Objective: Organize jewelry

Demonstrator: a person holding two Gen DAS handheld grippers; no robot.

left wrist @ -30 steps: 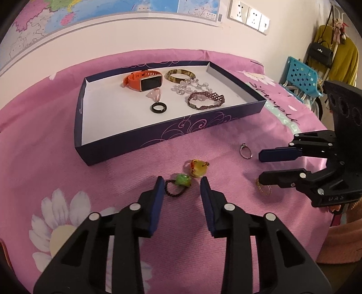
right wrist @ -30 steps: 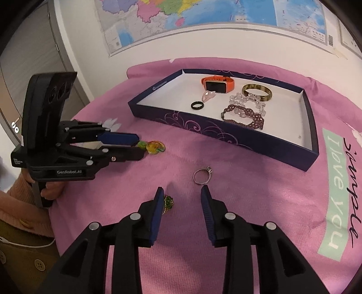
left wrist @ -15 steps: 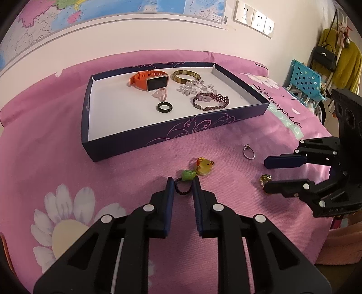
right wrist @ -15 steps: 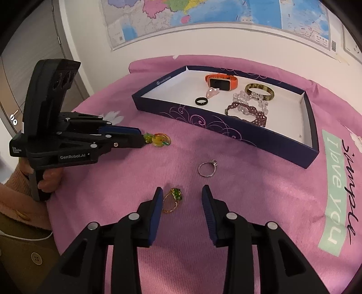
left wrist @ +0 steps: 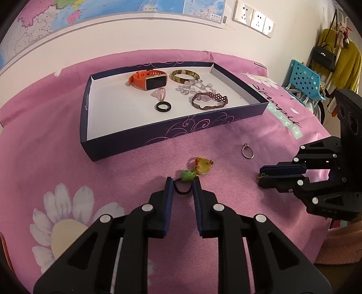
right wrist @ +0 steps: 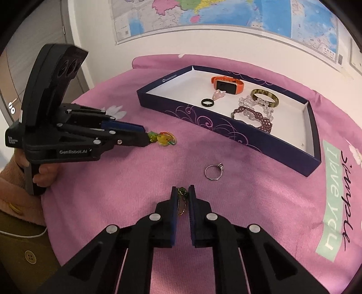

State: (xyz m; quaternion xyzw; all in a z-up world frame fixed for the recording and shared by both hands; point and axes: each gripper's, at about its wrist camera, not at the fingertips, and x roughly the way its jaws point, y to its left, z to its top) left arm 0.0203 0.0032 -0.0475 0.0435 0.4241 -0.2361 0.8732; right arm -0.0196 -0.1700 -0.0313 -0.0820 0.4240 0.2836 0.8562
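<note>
Seen on a round table under a pink floral cloth [left wrist: 56,158]: a shallow navy tray [left wrist: 158,138] holding an orange smartwatch [left wrist: 148,80], a tortoiseshell bangle [left wrist: 184,75], a clear bead bracelet [left wrist: 194,87], a purple woven bracelet [left wrist: 209,100], a black ring [left wrist: 163,106] and a small pink charm [left wrist: 159,93]. Outside the tray, on the cloth: a silver ring [right wrist: 214,171], lying loose between the two tools. Nearly closed around the dark cord loop of a green-and-yellow charm string [left wrist: 194,171], the left gripper [left wrist: 182,181], with the green bead just past its fingertips and the yellow pendant beyond, resting on the cloth. Pressed in from both sides on a gold ring with a green stone [right wrist: 182,199], the right gripper [right wrist: 182,191], low over the cloth near the table's front edge. Behind, a wall map [right wrist: 203,15].
</note>
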